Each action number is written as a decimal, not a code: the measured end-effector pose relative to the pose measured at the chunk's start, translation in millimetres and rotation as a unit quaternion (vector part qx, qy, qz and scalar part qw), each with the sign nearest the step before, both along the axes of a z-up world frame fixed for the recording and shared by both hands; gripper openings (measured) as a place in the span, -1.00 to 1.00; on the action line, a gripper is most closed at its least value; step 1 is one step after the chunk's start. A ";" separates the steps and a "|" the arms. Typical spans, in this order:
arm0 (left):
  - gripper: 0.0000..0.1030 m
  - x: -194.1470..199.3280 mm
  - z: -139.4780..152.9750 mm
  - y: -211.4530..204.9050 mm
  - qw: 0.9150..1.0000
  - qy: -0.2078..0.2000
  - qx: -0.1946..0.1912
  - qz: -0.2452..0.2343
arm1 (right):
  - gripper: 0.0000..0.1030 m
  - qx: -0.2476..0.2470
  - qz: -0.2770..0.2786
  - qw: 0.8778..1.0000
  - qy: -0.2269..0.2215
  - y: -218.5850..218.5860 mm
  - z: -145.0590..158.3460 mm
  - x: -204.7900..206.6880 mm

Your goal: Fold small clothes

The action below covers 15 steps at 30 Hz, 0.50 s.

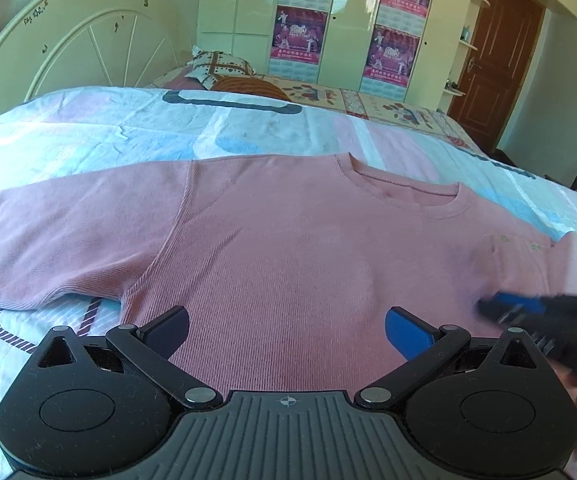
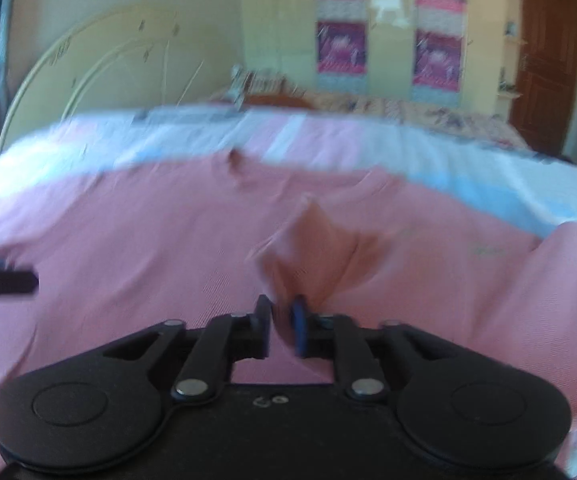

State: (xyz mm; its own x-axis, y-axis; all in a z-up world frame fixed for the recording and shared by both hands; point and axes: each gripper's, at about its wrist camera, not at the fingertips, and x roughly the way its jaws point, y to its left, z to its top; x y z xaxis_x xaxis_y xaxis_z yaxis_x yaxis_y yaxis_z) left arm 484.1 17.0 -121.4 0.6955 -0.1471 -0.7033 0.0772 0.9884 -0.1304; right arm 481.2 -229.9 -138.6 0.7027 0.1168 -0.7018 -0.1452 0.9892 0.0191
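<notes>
Left wrist view: a pink long-sleeved top (image 1: 288,248) lies spread flat, front up, on a bed (image 1: 88,128) covered with a pale blue, pink and white quilt. Its neckline points away from the camera and one sleeve runs out flat to the left. The left hand-held gripper (image 1: 287,334) hangs over the lower body of the top with its jaws wide apart and nothing between them; the pads do not press on the cloth. At the right edge of this view the right hand-held gripper (image 1: 528,308) appears blurred, low over the right side of the top.

Right wrist view: heavily blurred. The right hand-held gripper (image 2: 284,330) has its jaws narrowly parted. A raised fold of the pink top (image 2: 316,248) stands up directly ahead of the fingertips and some cloth sits in the gap, but whether the pads grip it cannot be told. The top's right side is rucked up. A headboard (image 1: 80,40), wardrobe with posters (image 1: 300,36) and brown door (image 1: 496,60) stand behind.
</notes>
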 end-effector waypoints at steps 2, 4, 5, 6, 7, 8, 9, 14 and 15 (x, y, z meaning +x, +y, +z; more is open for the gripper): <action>1.00 2.3 0.3 -3.6 1.000 -0.002 -0.013 -0.010 | -0.14 -0.024 0.018 0.999 -0.021 9.4 0.7 -12.9; 0.99 6.1 0.8 -14.2 0.999 -0.004 -0.036 -0.031 | -0.27 -0.017 0.012 0.998 -0.052 3.3 11.9 -28.6; 0.99 10.3 0.1 -21.8 0.998 -0.004 -0.048 -0.041 | -0.51 -0.001 -0.005 0.999 -0.049 -8.5 15.9 -32.9; 0.99 14.2 -1.1 -32.3 0.997 -0.005 -0.062 -0.055 | -0.67 0.005 -0.028 0.999 -0.045 -19.3 18.7 -34.6; 0.99 19.5 -2.8 -44.8 0.995 -0.005 -0.075 -0.073 | -0.82 0.007 -0.052 0.998 -0.043 -32.2 20.9 -36.9; 0.92 24.4 -4.6 -58.5 0.992 -0.005 -0.084 -0.091 | -0.75 0.012 -0.075 0.996 -0.046 -45.3 23.3 -42.0; 0.54 29.6 -6.9 -73.3 0.991 -0.005 -0.084 -0.107 | -0.76 0.016 -0.096 0.994 -0.048 -58.0 26.3 -48.0; 0.26 63.6 -24.3 -132.5 0.988 0.034 -0.051 -0.139 | -0.75 0.010 -0.180 0.982 -0.064 -118.1 40.1 -75.0; 0.26 68.2 -26.6 -140.7 0.988 0.040 -0.053 -0.143 | -0.75 0.014 -0.199 0.978 -0.067 -129.9 41.7 -81.3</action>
